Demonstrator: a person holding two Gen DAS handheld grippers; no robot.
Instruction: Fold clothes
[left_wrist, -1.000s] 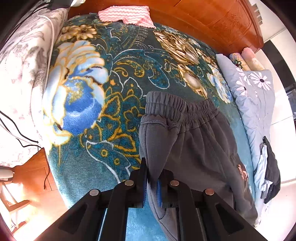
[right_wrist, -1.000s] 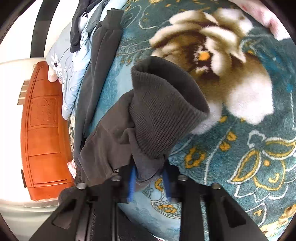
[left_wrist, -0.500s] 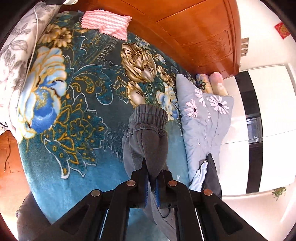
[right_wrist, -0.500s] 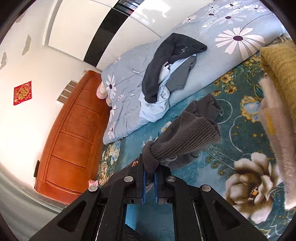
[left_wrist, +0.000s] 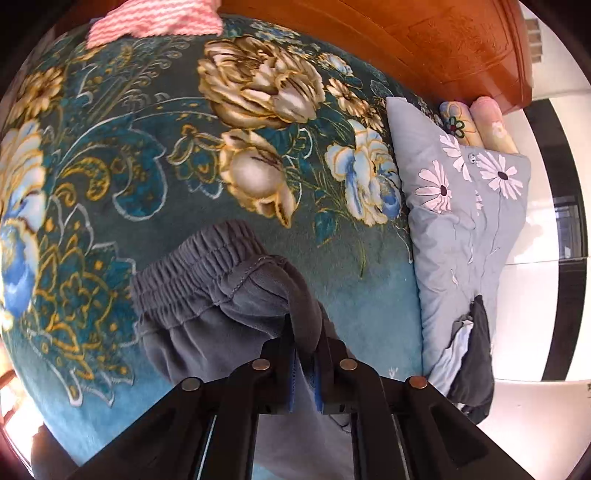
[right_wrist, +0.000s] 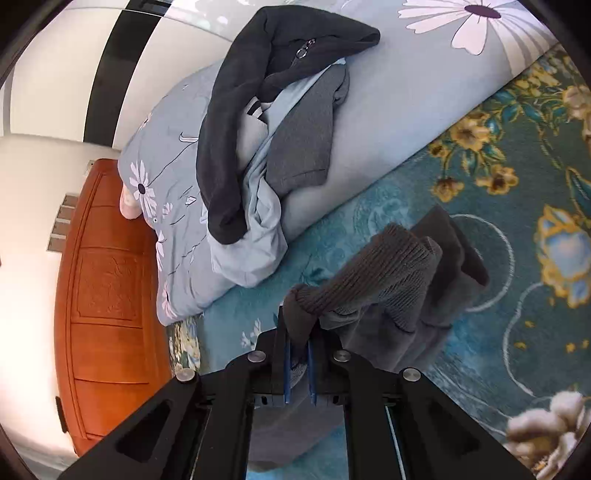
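Observation:
Dark grey sweatpants (left_wrist: 207, 291) lie on a teal floral blanket (left_wrist: 155, 155). In the left wrist view my left gripper (left_wrist: 304, 354) is shut on a fold of the pants just below the elastic waistband (left_wrist: 192, 258). In the right wrist view my right gripper (right_wrist: 298, 343) is shut on the ribbed ankle cuff (right_wrist: 373, 273) of the same pants, with the leg bunched on the blanket (right_wrist: 517, 206) beside it. The middle of the pants is hidden under the grippers.
A grey daisy-print quilt (left_wrist: 461, 229) runs along the right side of the bed, with a pile of dark and pale blue clothes (right_wrist: 258, 147) on it. A wooden headboard (left_wrist: 424, 40) stands at the back, with a pink knit cloth (left_wrist: 155, 18) near it.
Both grippers, which had lifted the pants up off the bed, have come back down towards the blanket. The waistband and the cuff now rest lower, nearer the quilt. Both grips held.

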